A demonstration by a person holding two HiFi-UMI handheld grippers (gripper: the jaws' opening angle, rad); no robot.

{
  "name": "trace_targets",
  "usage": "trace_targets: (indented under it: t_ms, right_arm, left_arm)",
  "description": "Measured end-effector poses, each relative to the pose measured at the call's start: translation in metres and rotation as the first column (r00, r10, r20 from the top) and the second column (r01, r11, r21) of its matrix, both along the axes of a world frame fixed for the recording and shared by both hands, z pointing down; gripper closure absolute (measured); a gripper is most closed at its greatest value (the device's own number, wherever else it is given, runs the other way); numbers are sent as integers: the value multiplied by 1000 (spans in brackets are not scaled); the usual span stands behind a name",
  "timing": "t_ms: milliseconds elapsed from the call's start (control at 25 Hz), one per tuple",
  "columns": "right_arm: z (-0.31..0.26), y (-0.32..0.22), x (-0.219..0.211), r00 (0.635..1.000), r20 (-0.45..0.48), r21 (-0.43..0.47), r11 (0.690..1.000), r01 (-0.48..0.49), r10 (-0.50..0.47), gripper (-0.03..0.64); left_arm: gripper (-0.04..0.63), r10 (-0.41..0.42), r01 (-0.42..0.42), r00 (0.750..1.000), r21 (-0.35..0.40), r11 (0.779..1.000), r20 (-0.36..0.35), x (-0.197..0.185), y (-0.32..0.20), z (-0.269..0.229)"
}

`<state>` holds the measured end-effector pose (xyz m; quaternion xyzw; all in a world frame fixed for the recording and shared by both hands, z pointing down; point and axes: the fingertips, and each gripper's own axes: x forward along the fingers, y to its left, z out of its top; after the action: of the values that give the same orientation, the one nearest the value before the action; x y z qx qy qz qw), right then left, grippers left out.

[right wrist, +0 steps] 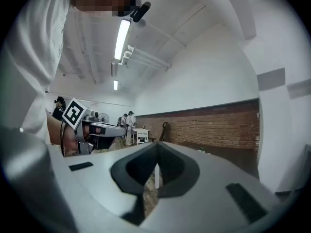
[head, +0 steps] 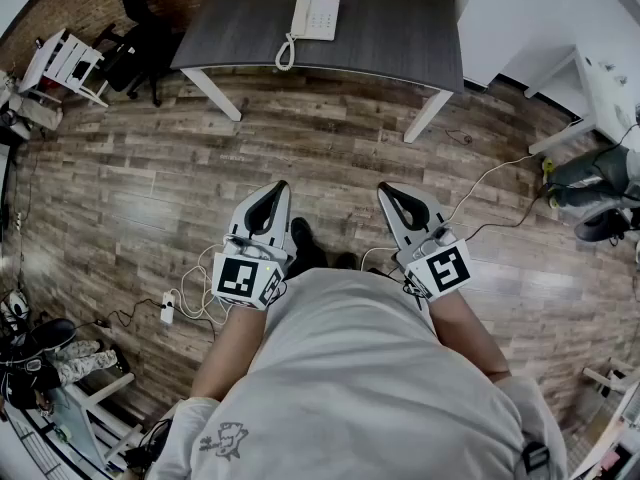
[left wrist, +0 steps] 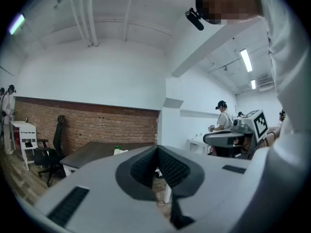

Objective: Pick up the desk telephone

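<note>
A plank floor (head: pixel 330 158) filled most of the head view, and a dark desk (head: pixel 400 18) stood at its far side, well apart from the person. The left gripper (head: pixel 282 185) and the right gripper (head: pixel 384 189) were held level, side by side over the floor, each with its jaws pressed together on nothing. The white desk telephone (head: pixel 316 16) lay on the desk near its far edge, its coiled cord (head: pixel 285 56) trailing toward the near edge.

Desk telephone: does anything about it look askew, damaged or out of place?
Nothing stands out. The desk telephone sits flat on the dark table, handset in its cradle; its coiled cord lies loose toward the near edge.
</note>
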<state>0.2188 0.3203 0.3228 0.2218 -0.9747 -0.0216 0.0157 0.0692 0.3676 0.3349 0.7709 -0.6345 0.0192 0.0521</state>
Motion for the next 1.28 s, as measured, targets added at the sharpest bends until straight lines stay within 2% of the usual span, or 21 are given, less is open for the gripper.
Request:
trace_targets:
  t_ms: [560, 760, 840, 1000, 1280]
  right_arm:
    - [7, -22, -26, 999, -18, -28, 999, -27, 26, 612]
    - [9, -39, -47, 998, -27, -22, 999, -48, 48, 611]
    - [11, -46, -58, 998, -34, -23, 998, -52, 51, 608]
    - [16, -65, -89, 997, -49, -32, 998, -55, 54, 554]
    - [22, -96, -161, 995, -92, -72, 996, -52, 45, 450]
  left_arm:
    - [584, 6, -6, 1000, 1, 1000, -28, -30, -19, 3]
    - [582, -14, 14, 1000, 3, 1000, -19, -56, -34, 7]
    - [545, -18, 19, 1000, 2, 1000, -23, -67, -42, 10]
    - [460, -12, 12, 999, 3, 1000, -53, -97, -62, 13]
    - [346, 58, -58, 995, 5, 998, -75, -153, -100, 12]
